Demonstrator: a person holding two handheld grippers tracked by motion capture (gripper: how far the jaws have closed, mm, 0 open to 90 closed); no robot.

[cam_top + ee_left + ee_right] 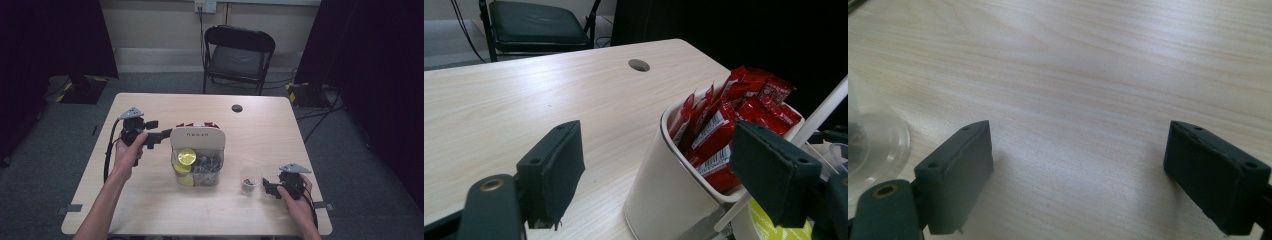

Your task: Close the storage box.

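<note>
1. Counter [150, 200]: light wood with a round cable hole [237, 108] near the far edge. A black folding chair [239, 55] stands beyond it.
2. Organizer [197, 142] at the counter's centre: white body with a clear front bin [197, 172]. The bin holds yellow-lidded pods [187, 157] on its left and dark pods [209, 164] on its right.
3. The left gripper view shows the white rear cup [664, 185] packed with upright red packets [724, 125].
4. Left hand-held gripper [162, 136]: held in the left hand [127, 150] above the counter, tips just beside the organizer's upper left corner. Whether they touch it cannot be told. In its own view the jaws stand wide apart with nothing between them; the right jaw overlaps the cup rim in the frame.
5. Right hand-held gripper [267, 188]: held in the right hand [297, 200] near the counter's front right, low over the surface. In its own view the jaws are wide apart over bare wood.
6. Clear cup [249, 179]: upright on the counter, just left of the right hand-held gripper's tips and right of the organizer, with something dark in its bottom. Its rim [878, 145] shows at the left edge of the right gripper view, outside the jaws.
</note>
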